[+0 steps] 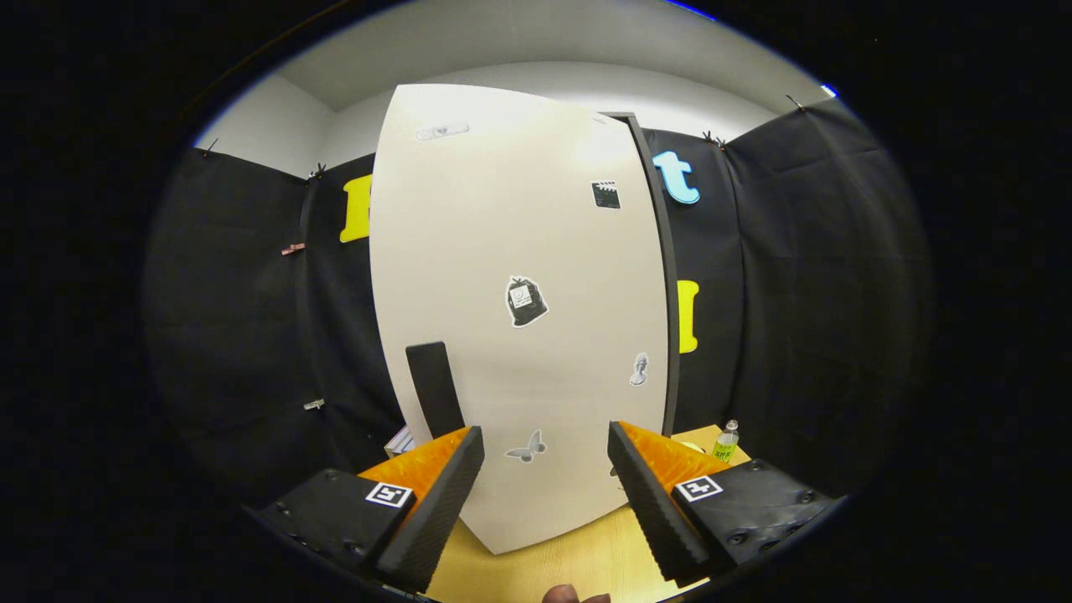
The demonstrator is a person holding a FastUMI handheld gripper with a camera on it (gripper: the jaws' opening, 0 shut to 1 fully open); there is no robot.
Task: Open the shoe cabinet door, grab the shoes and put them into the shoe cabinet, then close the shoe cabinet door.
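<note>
**Gripper view: fingers spread before the closed cabinet door**

Gripper view shows the gripper (544,456) with its two fingers (435,502) held wide apart, nothing between them and neither one touching anything. Their inner faces are ribbed pads, and each finger carries a small square printed marker on its housing.

Just ahead of the fingers, filling the gap between them and rising well above, stands the shoe cabinet door (519,251). It is a tall, smooth, off-white panel, upright, its long axis running vertically and its flat face turned toward the gripper. It appears shut against the cabinet's dark edge (662,276), which runs down its right side. A dark, flat, rectangular handle (435,389) sits low on the door's left part, also upright, just above the left finger's tip. Several stickers dot the panel: a dark bag-shaped one (525,301) near the middle, a small clapperboard (605,194) higher up, a pale butterfly (527,448) between the fingertips and a small figure (639,369) toward the right.

The cabinet stands on a light wood-grain table (544,561). Beyond the right finger, a small clear bottle (725,442) with a green label stands upright beside the cabinet. Black cloth walls (243,318) hang behind.
</note>
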